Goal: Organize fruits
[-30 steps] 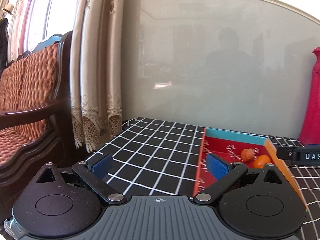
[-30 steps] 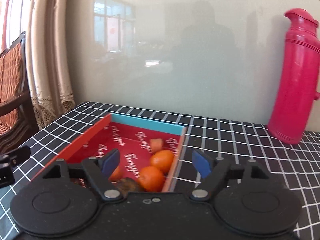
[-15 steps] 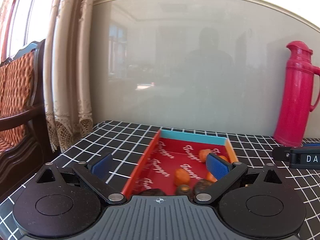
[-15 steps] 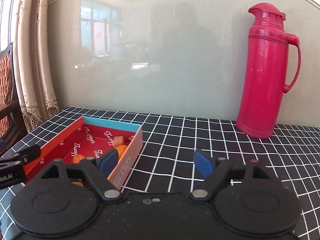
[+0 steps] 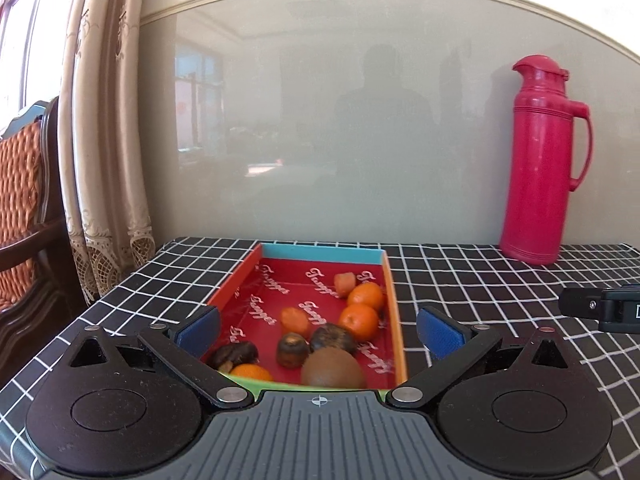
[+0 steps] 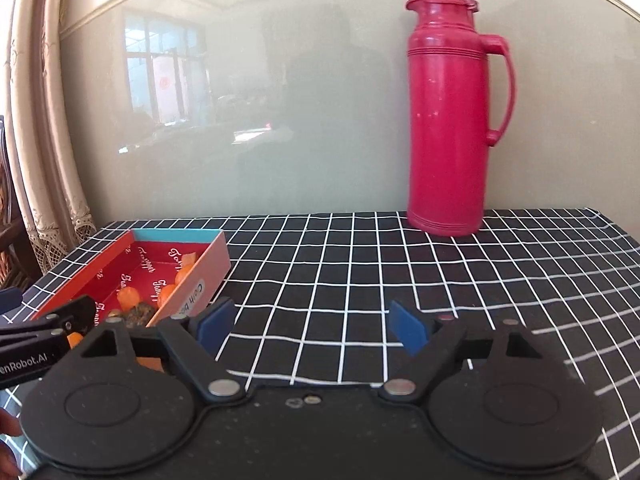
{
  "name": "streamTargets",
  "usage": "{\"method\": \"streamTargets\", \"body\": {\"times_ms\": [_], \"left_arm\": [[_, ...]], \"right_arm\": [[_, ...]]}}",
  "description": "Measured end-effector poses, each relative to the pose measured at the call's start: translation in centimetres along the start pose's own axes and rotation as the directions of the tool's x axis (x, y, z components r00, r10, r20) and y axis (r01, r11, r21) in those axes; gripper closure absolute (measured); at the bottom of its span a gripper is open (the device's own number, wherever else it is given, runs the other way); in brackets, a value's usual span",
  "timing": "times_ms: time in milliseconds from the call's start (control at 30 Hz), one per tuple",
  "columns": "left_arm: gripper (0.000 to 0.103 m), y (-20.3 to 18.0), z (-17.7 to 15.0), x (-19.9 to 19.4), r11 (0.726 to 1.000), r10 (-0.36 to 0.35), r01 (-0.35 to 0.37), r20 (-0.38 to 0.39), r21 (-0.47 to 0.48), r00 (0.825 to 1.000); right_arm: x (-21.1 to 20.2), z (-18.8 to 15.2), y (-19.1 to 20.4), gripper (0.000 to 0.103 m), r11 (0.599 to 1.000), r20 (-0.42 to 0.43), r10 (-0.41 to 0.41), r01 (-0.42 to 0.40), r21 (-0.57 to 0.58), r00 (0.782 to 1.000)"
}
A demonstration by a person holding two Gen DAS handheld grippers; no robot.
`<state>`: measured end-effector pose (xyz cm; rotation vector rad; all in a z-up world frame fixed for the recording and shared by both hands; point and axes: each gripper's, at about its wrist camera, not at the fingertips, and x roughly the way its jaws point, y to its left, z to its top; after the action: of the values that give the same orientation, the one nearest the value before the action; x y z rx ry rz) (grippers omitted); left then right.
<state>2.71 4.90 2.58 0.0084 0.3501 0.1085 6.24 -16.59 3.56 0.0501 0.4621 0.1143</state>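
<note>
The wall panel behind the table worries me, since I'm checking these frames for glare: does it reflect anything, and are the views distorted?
Left wrist view: the glossy wall panel mirrors a window and a dim silhouette of a person; fisheye bends its top trim into an arc. Right wrist view: the same panel shows a brighter window reflection, the tablecloth grid lines curve, and the red thermos stays sharp.

I see a red thermos flask (image 6: pixel 450 120) standing upright on the black checked tablecloth (image 6: pixel 360 272), close to the glossy wall panel (image 5: pixel 340 120) behind it. At my left hang beige lace-edged curtains (image 5: pixel 104 140), and beside them stands a wooden chair with an orange cushion (image 5: pixel 20 208).
</note>
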Motion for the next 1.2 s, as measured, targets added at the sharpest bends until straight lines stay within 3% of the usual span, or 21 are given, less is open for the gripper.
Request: {"method": "streamTargets", "body": {"times_ms": [200, 467, 667, 833, 1067, 1200], "left_arm": [[0.0, 0.1, -1.2, -3.9, 1.0, -0.026, 0.026, -0.04, -0.007, 0.999], [0.0, 1.4, -3.0, -8.4, 1.0, -0.016, 0.016, -0.002, 0.023, 1.0], [0.0, 1.9, -3.0, -7.7, 1.0, -0.013, 0.013, -0.004, 0.008, 1.0], [0.0, 1.4, -3.3, -7.1, 1.0, -0.012, 0.012, -0.02, 0.008, 1.0], [0.0, 0.6, -3.4, -7.3, 0.999, -0.002, 0.003, -0.019, 0.036, 1.0], [0.0, 0.4, -3.5, -7.4, 0.999, -0.001, 0.002, -0.018, 0.042, 1.0]], "right_arm": [[-4.7, -1.7, 0.3, 0.01, 1.0, 0.045, -0.024, 0.025, -0.016, 0.999], [-8.6, -4.3, 0.1, 0.01, 0.998, 0.044, -0.053, 0.054, -0.013, 0.998], [-6.6, -5.3, 0.2, 0.009, 0.995, 0.019, -0.057, 0.058, -0.083, 0.998], [-7.0, -5.6, -0.2, 0.009, 0.996, 0.073, 0.036, -0.03, -0.079, 0.997], [-6.7, -5.3, -1.0, 0.009, 0.999, 0.049, 0.049, -0.049, -0.007, 0.998], [-6.3, -5.3, -0.6, 0.009, 0.998, 0.041, 0.062, -0.061, -0.023, 0.997]]}}
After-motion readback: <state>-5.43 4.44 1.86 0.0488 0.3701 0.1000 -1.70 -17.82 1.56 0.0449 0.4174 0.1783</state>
